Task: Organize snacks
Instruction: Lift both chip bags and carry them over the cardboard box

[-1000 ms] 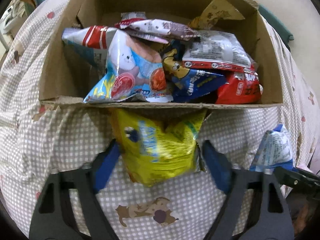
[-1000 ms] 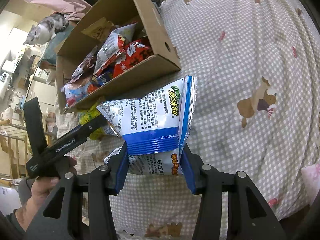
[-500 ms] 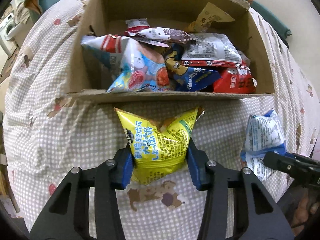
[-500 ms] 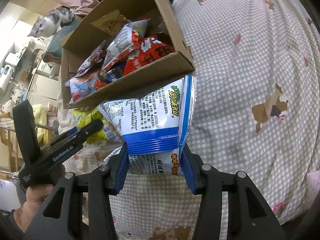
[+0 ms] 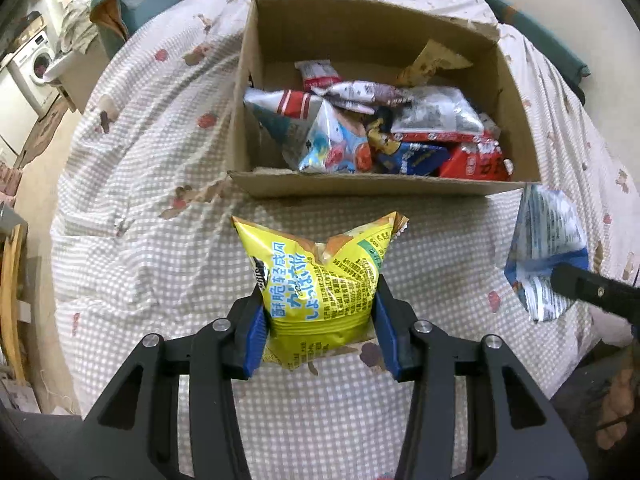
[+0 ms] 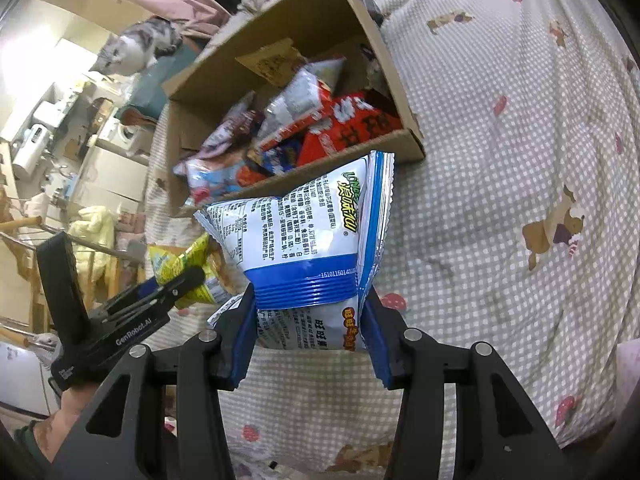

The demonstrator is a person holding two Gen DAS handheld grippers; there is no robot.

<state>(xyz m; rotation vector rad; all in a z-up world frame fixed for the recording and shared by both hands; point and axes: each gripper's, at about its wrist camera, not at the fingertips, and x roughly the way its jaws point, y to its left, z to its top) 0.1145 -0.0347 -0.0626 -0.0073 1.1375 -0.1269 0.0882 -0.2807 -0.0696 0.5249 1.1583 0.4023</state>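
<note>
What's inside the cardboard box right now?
The cardboard box holds a loose pile of snack packets: a red bag, a dark blue one, a light blue cartoon one, a silver-grey one. Whatever lies beneath the pile is covered.

Each camera sits close behind its own gripper's fingers, looking steeply down at the bed; both views share the cardboard box [image 5: 372, 190] [image 6: 288, 176].
</note>
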